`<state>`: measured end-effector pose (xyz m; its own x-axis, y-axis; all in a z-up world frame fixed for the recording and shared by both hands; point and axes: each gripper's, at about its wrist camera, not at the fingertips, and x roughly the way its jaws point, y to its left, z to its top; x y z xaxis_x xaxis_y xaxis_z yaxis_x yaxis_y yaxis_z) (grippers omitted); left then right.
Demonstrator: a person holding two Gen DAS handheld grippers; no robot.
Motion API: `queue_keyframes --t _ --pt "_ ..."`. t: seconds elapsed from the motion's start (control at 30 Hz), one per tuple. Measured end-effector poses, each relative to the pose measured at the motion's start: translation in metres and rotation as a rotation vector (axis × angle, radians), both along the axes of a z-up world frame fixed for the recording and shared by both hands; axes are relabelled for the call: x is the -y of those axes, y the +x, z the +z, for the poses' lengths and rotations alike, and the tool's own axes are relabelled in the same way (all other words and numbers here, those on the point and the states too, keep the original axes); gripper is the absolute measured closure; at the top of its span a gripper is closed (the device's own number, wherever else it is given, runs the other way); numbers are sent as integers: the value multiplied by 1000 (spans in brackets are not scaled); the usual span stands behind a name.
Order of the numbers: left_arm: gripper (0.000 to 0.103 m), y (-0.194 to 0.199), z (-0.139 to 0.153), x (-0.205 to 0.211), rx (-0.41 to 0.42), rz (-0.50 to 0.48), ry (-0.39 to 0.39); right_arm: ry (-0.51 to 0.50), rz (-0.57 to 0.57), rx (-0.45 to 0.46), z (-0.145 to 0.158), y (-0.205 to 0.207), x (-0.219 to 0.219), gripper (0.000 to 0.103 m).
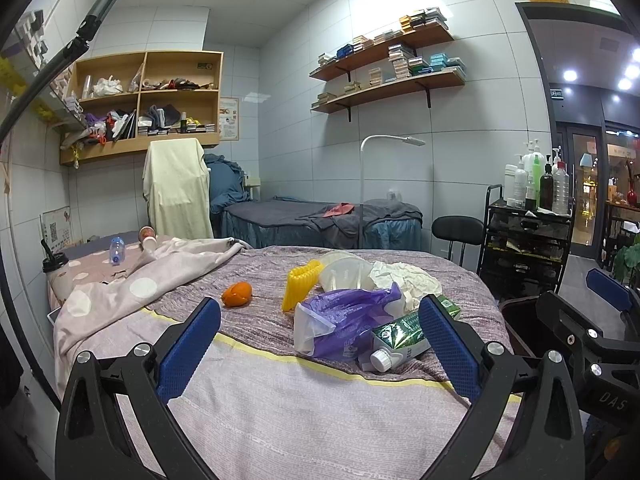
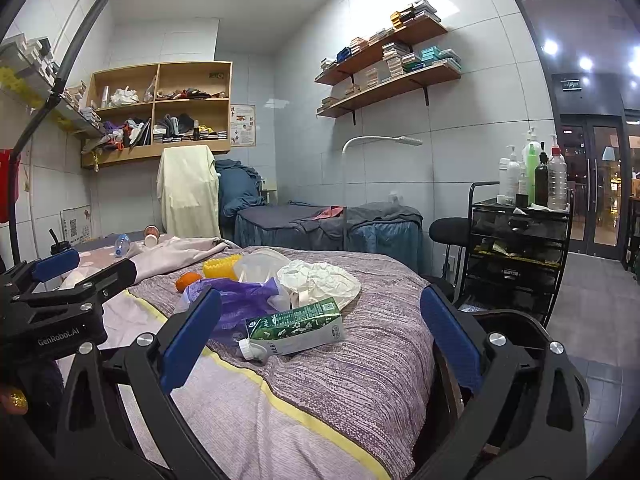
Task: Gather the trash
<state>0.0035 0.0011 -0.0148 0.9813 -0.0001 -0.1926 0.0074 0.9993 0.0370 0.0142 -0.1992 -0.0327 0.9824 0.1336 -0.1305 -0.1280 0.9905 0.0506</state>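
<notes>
Trash lies in a heap on the bed (image 1: 260, 400): a green and white milk carton (image 1: 400, 338) (image 2: 298, 326) on its side, a purple plastic bag (image 1: 344, 320) (image 2: 244, 300), crumpled white paper (image 1: 404, 278) (image 2: 320, 280), a clear plastic lid (image 1: 344, 272), a yellow ridged piece (image 1: 300, 284) (image 2: 222, 266) and an orange peel (image 1: 237, 293) (image 2: 188, 280). My left gripper (image 1: 318, 344) is open just short of the heap, holding nothing. My right gripper (image 2: 320, 340) is open too, with the carton lying ahead between its fingers, untouched. A dark bin rim (image 2: 512, 320) shows beside the bed at right.
A dotted blanket (image 1: 152, 280), a lidded drink cup (image 1: 56, 270), a small water bottle (image 1: 116, 250) and a tipped paper cup (image 1: 148, 238) are at the bed's far left. A black cart with bottles (image 2: 520, 240), a stool (image 2: 448, 232), a floor lamp (image 1: 364, 184) and a second bed (image 1: 320, 220) stand behind.
</notes>
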Motion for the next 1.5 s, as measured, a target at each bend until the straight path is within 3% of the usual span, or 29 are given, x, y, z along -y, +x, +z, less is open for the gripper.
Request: queue_keyframes --t 0.87,1.33,1.5 --pt "6 5 -3 2 -32 1 16 10 5 -17 1 2 -1 5" --pt "6 32 -18 -3 -203 11 62 -29 16 -116 -4 26 -1 5" --pt "6 49 -26 -8 -274 -23 81 -49 77 -209 -9 51 -1 5"
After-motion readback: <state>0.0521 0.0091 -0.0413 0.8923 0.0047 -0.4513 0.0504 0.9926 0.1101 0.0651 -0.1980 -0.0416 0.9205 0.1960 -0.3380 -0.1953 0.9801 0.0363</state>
